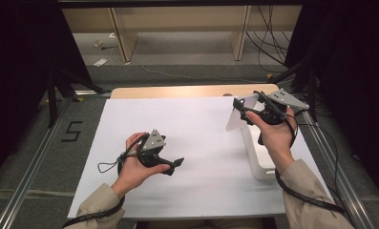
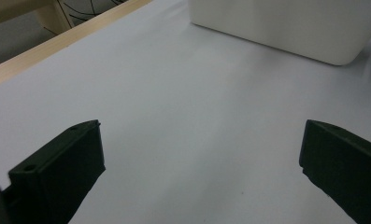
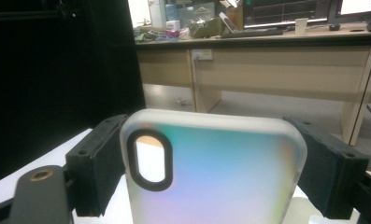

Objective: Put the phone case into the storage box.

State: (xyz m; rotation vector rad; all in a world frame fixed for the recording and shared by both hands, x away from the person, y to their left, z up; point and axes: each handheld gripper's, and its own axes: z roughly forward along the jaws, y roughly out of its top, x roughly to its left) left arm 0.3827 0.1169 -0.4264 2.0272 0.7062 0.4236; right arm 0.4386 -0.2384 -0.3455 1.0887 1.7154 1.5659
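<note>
A frosted, translucent phone case (image 3: 220,172) with a black-ringed camera cutout stands upright between the jaws of my right gripper (image 3: 211,154), which is shut on its two long sides. In the high view this case (image 1: 236,119) is held in the air by the right gripper (image 1: 240,110) at the table's right, just above the far end of a white box (image 1: 258,160). My left gripper (image 1: 173,166) hovers low over the middle-left of the white sheet (image 1: 196,138), open, with nothing between its jaws (image 2: 199,140). The box (image 2: 286,28) lies ahead of it.
The white sheet covers a wooden table whose bare far edge (image 1: 177,91) shows. Metal rails (image 1: 29,167) run along both sides of the table. Desks and cables stand beyond on the grey floor.
</note>
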